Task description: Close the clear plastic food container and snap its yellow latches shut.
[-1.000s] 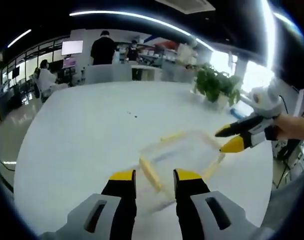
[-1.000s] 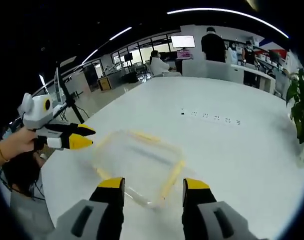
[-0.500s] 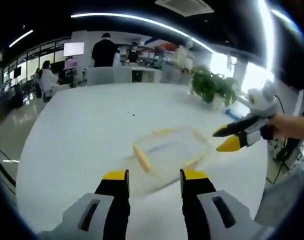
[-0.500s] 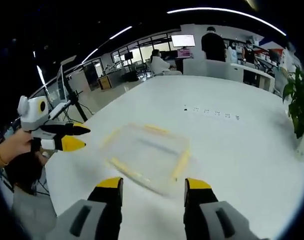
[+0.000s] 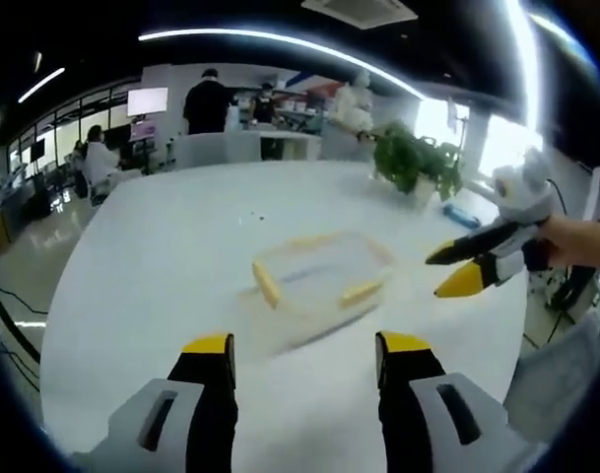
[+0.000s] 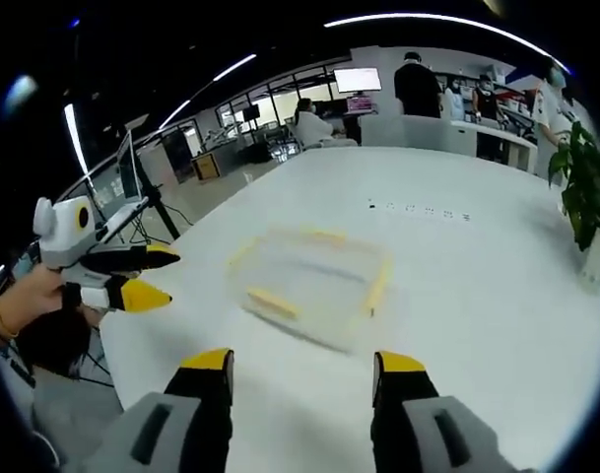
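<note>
While both grippers hang above the white bench, every place below is given relative to the clear container.

Left gripper (image 5: 304,345): jaws spread wide with nothing between them, held short of the container's near edge, pointing across it; seen from the right gripper view (image 6: 142,276) it sits off the container's left side, well apart, its yellow tips slightly parted.

Left hand (image 6: 24,301): wrapped around the gripper's handle, a thin bracelet at the wrist.

Right gripper (image 6: 304,360): jaws wide and empty, just short of the container's near side; in the left gripper view (image 5: 457,268) it hovers off the container's right side, tips angled toward it, not touching.

Right hand (image 5: 575,241): gripping the handle, forearm running out of the frame.

Container (image 5: 319,278): resting on the bench (image 5: 162,256), blurred, yellow latches along its sides; whether they are snapped down I cannot tell.

Potted plant (image 5: 418,163): beyond the container, at the bench's far edge.

People (image 5: 206,99): standing far behind the container.
</note>
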